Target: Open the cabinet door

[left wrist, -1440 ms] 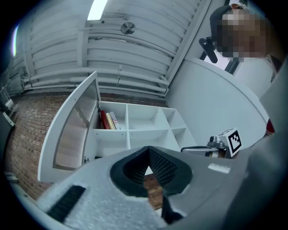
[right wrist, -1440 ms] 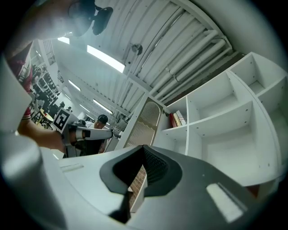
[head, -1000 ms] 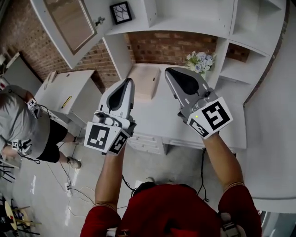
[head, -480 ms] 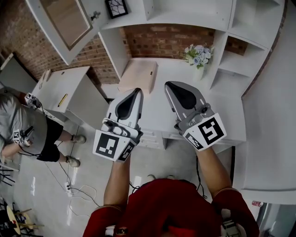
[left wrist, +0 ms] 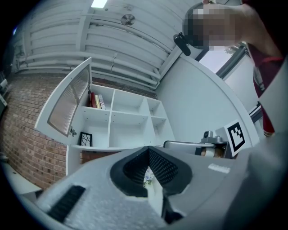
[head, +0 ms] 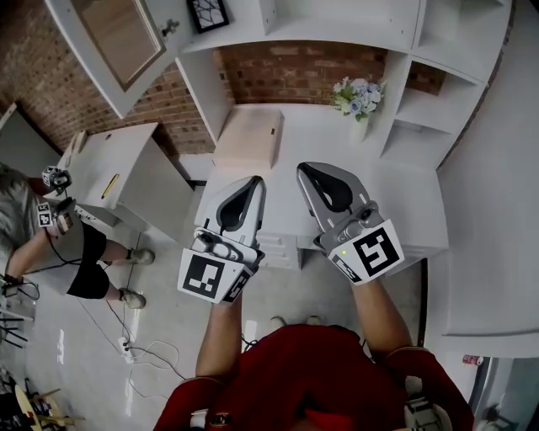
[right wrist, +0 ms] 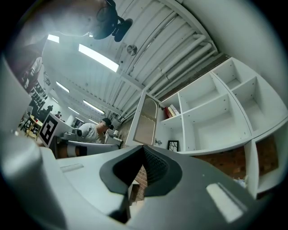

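The white cabinet door [head: 118, 42] with its tan panel stands swung open at the upper left of the shelving unit; a small latch [head: 171, 28] shows at its edge. It also appears in the left gripper view as the door [left wrist: 67, 103] and in the right gripper view as the door [right wrist: 146, 119]. My left gripper [head: 250, 182] and right gripper [head: 306, 169] hover side by side over the white desk [head: 404, 194], well below the door and touching nothing. Both are shut with nothing between the jaws, as the left gripper [left wrist: 147, 149] and right gripper [right wrist: 143, 147] show close up.
A vase of flowers [head: 358, 97] and a pale wooden box [head: 248, 135] sit on the desk. A framed picture [head: 206, 13] stands on a shelf, books [left wrist: 96, 101] in the open compartment. A white side table [head: 126, 168], a seated person [head: 50, 227] and floor cables [head: 135, 345] lie left.
Both grippers have drawn back and lower, away from the shelves, still shut. The open door has not moved. The person at the left has shifted.
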Motion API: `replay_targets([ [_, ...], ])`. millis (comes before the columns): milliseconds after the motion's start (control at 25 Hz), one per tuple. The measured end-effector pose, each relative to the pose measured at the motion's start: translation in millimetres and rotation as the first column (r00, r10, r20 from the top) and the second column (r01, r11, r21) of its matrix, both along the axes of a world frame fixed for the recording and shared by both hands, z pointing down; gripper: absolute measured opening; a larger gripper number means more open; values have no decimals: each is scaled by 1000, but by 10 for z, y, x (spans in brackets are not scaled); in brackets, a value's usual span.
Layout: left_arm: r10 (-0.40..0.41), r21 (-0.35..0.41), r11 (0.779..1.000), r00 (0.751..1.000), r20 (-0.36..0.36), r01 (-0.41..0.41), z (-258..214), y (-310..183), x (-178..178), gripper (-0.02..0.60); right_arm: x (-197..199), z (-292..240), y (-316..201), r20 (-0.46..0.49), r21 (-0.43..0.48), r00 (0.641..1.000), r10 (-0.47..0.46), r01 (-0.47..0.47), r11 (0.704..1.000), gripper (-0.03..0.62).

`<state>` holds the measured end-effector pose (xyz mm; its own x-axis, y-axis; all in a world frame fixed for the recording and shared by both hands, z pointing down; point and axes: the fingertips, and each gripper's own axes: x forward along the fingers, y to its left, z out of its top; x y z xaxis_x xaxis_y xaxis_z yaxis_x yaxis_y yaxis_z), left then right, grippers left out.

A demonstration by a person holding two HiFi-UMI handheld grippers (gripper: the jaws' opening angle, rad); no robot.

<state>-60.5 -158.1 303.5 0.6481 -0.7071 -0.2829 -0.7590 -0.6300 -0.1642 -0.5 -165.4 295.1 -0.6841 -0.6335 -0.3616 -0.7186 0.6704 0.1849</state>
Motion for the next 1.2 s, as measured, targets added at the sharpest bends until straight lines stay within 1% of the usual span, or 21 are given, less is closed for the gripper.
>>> replay_targets([
  [120, 7, -12, 1000, 1000, -11, -7, 62, 7, -47, 5, -26, 95, 19, 8, -20, 1000, 1, -1, 1000, 12],
  [320, 14, -16, 1000, 1000, -17, -15, 102, 44, -130, 5, -94, 216, 53, -7, -38, 1000, 17, -17, 999, 12],
  [560, 25, -16, 1000, 1000, -12, -25, 83, 49, -199, 5, -167, 216, 63, -19, -38, 1000, 21, -21, 999, 12],
  [1200, 54, -15, 998, 998, -20, -54, 107, 45, -242, 5, -195, 256, 71, -10, -45, 999, 34, -34, 998, 12],
])
